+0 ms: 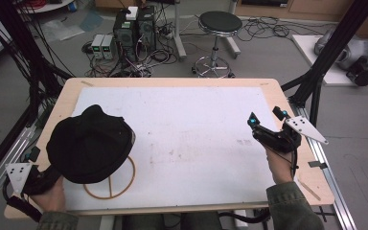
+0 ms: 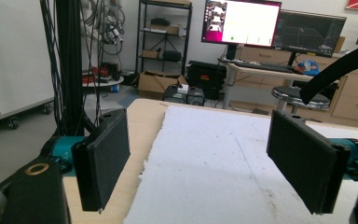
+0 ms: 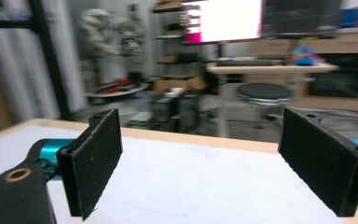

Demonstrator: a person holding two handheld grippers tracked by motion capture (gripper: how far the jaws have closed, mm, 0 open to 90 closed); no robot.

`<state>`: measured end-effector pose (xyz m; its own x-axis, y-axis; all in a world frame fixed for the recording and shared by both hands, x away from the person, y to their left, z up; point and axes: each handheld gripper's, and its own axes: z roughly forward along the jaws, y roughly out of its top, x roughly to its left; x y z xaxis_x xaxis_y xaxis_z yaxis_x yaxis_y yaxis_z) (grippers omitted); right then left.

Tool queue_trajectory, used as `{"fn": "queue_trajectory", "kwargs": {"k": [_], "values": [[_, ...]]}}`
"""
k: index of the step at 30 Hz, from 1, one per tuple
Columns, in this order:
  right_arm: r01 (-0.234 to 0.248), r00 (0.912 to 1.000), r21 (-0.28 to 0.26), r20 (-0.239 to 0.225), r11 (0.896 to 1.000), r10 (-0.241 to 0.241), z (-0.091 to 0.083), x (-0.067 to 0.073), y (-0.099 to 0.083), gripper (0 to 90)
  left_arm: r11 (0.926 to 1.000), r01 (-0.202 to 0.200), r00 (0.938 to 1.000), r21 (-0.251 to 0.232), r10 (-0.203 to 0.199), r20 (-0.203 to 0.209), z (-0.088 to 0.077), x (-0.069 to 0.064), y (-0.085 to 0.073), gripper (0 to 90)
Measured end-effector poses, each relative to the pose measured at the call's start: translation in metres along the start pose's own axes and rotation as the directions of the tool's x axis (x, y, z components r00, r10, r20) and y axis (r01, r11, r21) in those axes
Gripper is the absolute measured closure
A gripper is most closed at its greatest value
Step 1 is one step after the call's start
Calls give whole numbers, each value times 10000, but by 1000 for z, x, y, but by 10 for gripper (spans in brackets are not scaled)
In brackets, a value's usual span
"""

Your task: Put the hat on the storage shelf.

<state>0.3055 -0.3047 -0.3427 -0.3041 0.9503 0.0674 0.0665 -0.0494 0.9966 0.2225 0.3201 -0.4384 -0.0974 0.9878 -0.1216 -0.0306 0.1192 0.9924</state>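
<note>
1. We see the soft black fabric hat at the white surface's left, covering a tan wooden ring stand.
2. Both grippers, left and right, show fingers spread, empty.
3. The placing step looks finished; next we judge withdrawal suffices.

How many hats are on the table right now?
1. A single black hat sits at the table's near left corner, on top of a round wooden stand, just ahead of the left tongs. Nothing seems hidden beneath it, though I can't be sure.

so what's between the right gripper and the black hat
Nothing: in the high view, only bare white mat separates the right gripper from the black hat.
</note>
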Motion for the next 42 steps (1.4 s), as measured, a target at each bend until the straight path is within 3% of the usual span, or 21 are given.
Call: {"fn": "queue_trajectory", "kwargs": {"k": [1, 4, 16, 22, 25, 30, 34, 42], "values": [[72, 9992, -14, 384, 10000, -71, 0, -3, -4, 128, 10000, 10, 10000, -4, -10, -6, 0, 0, 0, 215], [78, 9955, -51, 950, 10000, -73, 1, -8, -13, 129, 10000, 21, 10000, -23, -21, -21, 0, 0, 0, 215], [-121, 9868, 254, 1619, 9996, 78, 3, -21, -50, 128, 10000, -15, 10000, -68, 15, 32, 0, -2, 0, 215], [-99, 9748, 242, 2230, 9997, 42, 0, -25, -67, 128, 10000, 13, 10000, -59, -13, -2, 0, -2, 0, 215], [-227, 9709, 666, 2396, 9975, 61, 1, -25, -70, 121, 10000, 77, 10000, -52, -77, -15, 0, -1, -1, 215], [68, 9748, 522, 2222, 9986, -183, -1, -18, -70, 121, 10000, 81, 10000, -56, -81, -8, 0, -2, -1, 216], [-74, 9783, 596, 2072, 9982, -51, 0, -17, -70, 121, 10000, 30, 10000, -47, -30, 16, 0, -2, 0, 216], [-128, 9764, 399, 2158, 9991, 39, -3, -19, -69, 121, 10000, 64, 10000, -61, -64, 29, 1, -2, -1, 216]]}}
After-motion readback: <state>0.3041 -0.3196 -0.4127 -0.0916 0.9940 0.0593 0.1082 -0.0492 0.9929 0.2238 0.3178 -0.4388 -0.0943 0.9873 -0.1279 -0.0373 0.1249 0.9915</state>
